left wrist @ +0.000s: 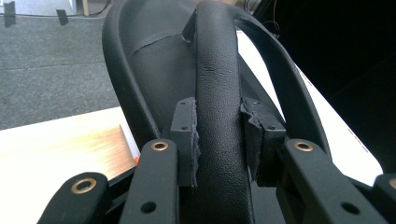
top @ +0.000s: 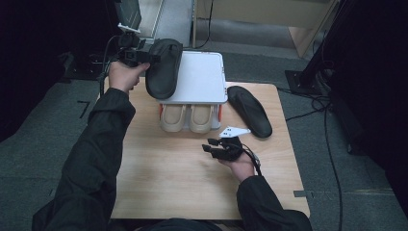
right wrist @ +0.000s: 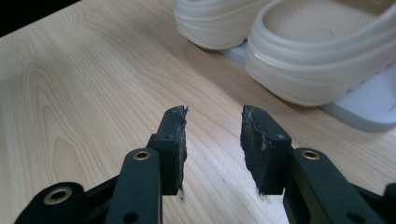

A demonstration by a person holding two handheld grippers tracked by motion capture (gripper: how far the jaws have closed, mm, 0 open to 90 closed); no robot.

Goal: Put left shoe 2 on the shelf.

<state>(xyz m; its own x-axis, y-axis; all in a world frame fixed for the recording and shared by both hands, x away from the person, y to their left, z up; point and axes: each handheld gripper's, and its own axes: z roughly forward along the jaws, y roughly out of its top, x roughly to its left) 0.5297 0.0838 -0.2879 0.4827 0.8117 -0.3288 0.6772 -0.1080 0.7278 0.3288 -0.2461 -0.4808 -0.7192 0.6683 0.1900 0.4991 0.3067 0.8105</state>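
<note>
1. Forearms in dark sleeves come in from 6 o'clock of the high view. The right hand (top: 239, 166) rests low over the wooden tabletop (top: 168, 178), its right claw (top: 210, 145) pointing toward 10 o'clock with the jaws a little apart and nothing between them. At 11 o'clock the left hand (top: 122, 74) is raised beyond the tabletop's far left corner, and the left claw (top: 153, 58) grips a black sandal (top: 163, 67) that hangs tilted over the left edge of a white rack (top: 204, 77). A pair of beige clogs (top: 187, 118) sits on the rack's lower shelf, toes toward the person. A second black sandal (top: 250, 110) lies flat on the tabletop just to the right of the rack, at about 2 o'clock from the right claw.

2. Left gripper view: the left claw (left wrist: 219, 140) is closed tight on the strap of the black sandal (left wrist: 154, 60), one pad on each side of it. The strap runs from 6 to 12 o'clock. The white rack top (left wrist: 336, 126) shows at 3 o'clock, the tabletop (left wrist: 60, 144) at 9 o'clock.

3. Right gripper view: the right claw (right wrist: 214, 140) stands partly open and empty above the bare tabletop (right wrist: 84, 93). The beige clogs (right wrist: 308, 60) lie at 1 o'clock, well apart from the pads.
</note>
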